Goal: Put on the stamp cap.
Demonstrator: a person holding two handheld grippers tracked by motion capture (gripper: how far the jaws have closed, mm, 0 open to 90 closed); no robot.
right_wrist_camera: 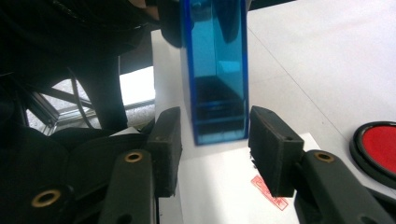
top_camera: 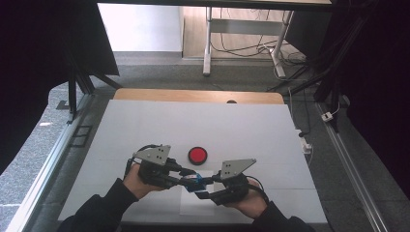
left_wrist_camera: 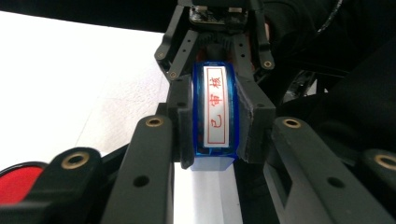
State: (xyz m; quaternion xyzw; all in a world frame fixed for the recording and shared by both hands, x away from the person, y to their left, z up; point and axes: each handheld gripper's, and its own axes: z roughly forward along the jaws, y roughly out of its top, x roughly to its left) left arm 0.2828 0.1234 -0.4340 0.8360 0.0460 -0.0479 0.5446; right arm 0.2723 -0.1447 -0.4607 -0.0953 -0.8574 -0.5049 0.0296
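Holding the blue stamp (left_wrist_camera: 214,116) clamped in our left tongs (left_wrist_camera: 212,123), we keep our right tongs (right_wrist_camera: 214,149) parted around its end, freeing it above the paper (right_wrist_camera: 219,186) near the desk's front edge.

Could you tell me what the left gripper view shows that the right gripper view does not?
The left gripper view shows the stamp's white label with red characters, and the left gripper clamped on the stamp's sides. The right gripper view shows a red stamped mark on the paper, and the right gripper standing apart from the stamp's end, not pressing it. Both show the blue stamp, the red ink pad and the white table.
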